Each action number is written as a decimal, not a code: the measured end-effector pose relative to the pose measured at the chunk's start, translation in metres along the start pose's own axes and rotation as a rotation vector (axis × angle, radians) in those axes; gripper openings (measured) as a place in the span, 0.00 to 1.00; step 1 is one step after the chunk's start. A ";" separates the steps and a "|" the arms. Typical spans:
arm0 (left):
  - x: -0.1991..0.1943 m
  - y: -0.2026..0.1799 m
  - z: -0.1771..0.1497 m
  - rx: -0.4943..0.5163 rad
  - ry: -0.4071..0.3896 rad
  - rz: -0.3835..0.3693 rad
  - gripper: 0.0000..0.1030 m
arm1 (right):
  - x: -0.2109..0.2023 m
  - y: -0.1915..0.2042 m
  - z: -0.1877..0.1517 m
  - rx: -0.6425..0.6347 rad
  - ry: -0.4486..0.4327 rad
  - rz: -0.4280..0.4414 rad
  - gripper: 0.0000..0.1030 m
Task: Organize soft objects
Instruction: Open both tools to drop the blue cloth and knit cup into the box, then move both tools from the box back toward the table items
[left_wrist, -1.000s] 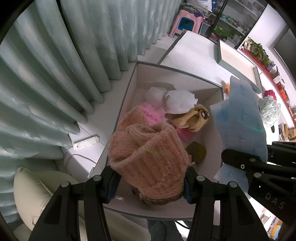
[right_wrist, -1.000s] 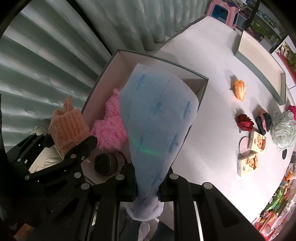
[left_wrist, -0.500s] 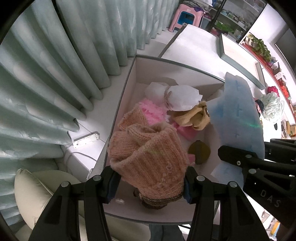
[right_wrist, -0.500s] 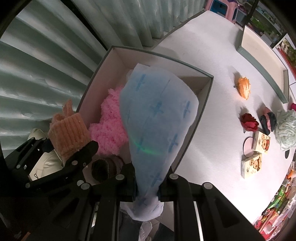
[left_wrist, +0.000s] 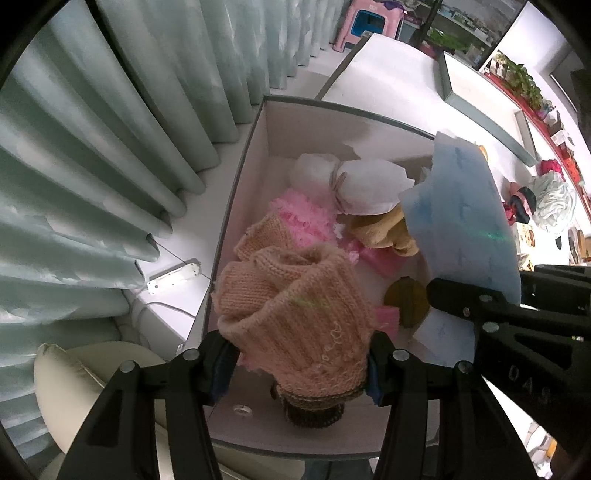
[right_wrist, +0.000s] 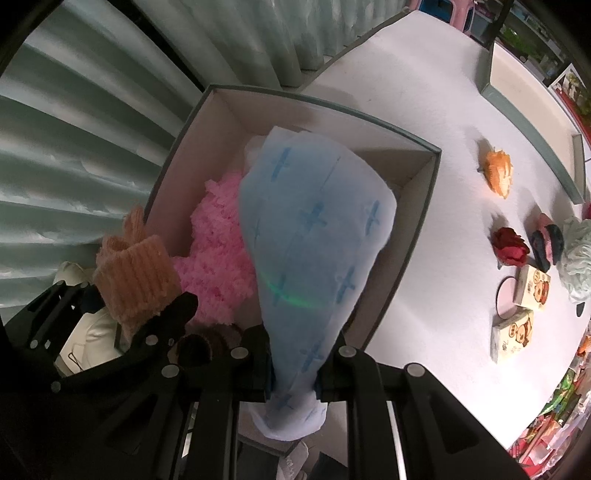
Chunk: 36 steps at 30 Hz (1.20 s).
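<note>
Knitted hat (left_wrist: 295, 317) clamped — left gripper (left_wrist: 297, 369), above box (left_wrist: 236, 192).

1 box (right_wrist: 417, 236), 2 white bundles (left_wrist: 369, 184) inside, 2 small cartons (right_wrist: 511, 334) (printed alike), 2 tools (right_wrist: 293, 380).

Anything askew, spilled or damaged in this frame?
Nothing stands out. The left gripper holds a knit hat and the right gripper a blue cloth, both over the open box of soft items. Some items lie loose on the table, consistent with unfinished sorting.
</note>
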<state>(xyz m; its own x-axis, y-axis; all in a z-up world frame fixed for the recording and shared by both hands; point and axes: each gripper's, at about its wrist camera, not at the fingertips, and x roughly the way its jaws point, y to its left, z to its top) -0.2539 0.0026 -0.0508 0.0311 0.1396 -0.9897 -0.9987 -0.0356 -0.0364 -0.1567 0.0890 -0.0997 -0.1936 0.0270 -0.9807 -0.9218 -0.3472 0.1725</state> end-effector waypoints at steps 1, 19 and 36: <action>0.001 0.000 0.000 0.004 0.001 0.005 0.59 | 0.001 0.000 0.001 -0.002 0.002 0.000 0.17; -0.026 -0.029 0.008 0.047 -0.006 -0.010 1.00 | -0.036 -0.062 -0.015 0.173 -0.107 0.008 0.79; -0.004 -0.201 0.035 0.123 0.124 -0.198 1.00 | -0.003 -0.254 -0.128 0.454 -0.026 -0.162 0.80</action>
<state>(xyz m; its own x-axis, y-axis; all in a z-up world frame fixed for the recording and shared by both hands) -0.0551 0.0442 -0.0343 0.2238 0.0095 -0.9746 -0.9698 0.1019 -0.2217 0.1214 0.0568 -0.1522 -0.0382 0.0722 -0.9967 -0.9931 0.1079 0.0458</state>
